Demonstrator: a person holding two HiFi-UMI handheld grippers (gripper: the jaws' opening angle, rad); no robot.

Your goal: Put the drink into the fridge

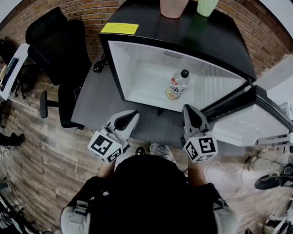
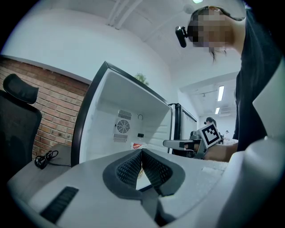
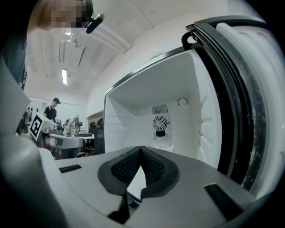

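The drink (image 1: 177, 85) stands upright inside the open fridge (image 1: 137, 73), toward the right of the white interior and close to the back wall. It is a clear plastic bottle with a black cap and a label in red, white and yellow around its lower body. In the right gripper view the bottle (image 3: 161, 142) shows just beyond the jaw tips, in front of the round fan grille.

The fridge door (image 1: 247, 123) is swung wide open on the right. Both grippers are held near the fridge opening, well apart from the bottle. The left gripper (image 1: 132, 114) has its jaws pressed together with nothing between them. The right gripper (image 1: 188, 109) is likewise closed and empty. A pink cup (image 1: 173, 7) and a green cup (image 1: 207, 6) sit on top of the fridge.
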